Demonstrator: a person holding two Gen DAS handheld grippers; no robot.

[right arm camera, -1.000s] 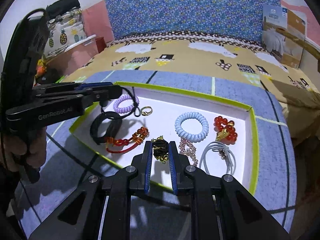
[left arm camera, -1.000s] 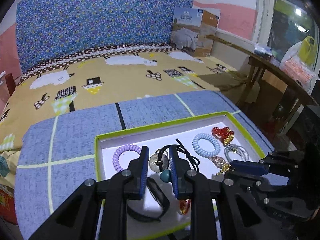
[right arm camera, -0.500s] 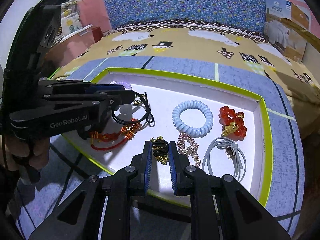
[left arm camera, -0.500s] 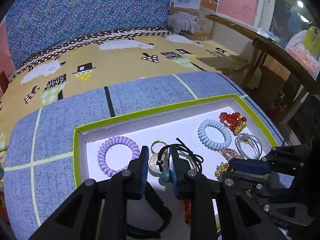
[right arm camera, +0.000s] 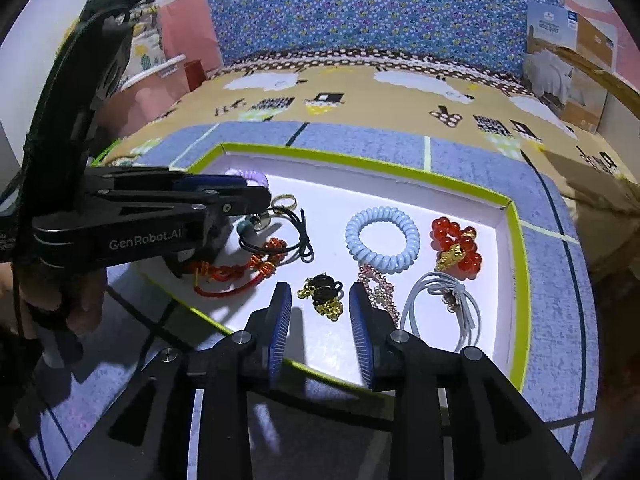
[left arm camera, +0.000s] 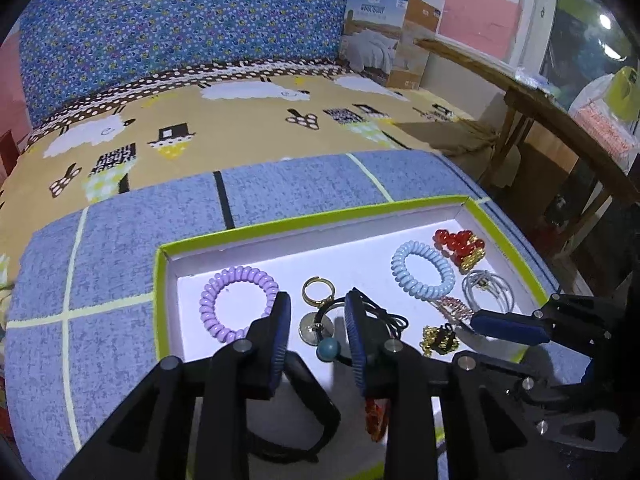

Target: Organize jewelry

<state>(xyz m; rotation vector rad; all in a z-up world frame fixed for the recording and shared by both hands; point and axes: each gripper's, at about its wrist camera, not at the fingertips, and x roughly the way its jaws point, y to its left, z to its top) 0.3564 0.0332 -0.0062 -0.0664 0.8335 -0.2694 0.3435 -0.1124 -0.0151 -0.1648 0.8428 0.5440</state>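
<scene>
A green-rimmed white tray holds the jewelry. My left gripper is open over a black cord with a teal bead and a round silver charm, both lying on the tray floor. My right gripper is open; a black-and-gold beaded piece lies on the tray just beyond its fingertips. The left gripper also shows in the right wrist view. The right gripper also shows in the left wrist view.
In the tray: a purple coil band, a gold ring, a light-blue coil band, red beads, white cord loops, a pink-gold chain, a red knotted bracelet, a black band. A wooden table stands right.
Both grippers have opened. The left let go of the black cord with the teal bead; the right let go of the black-and-gold piece, which now lies on the tray.
</scene>
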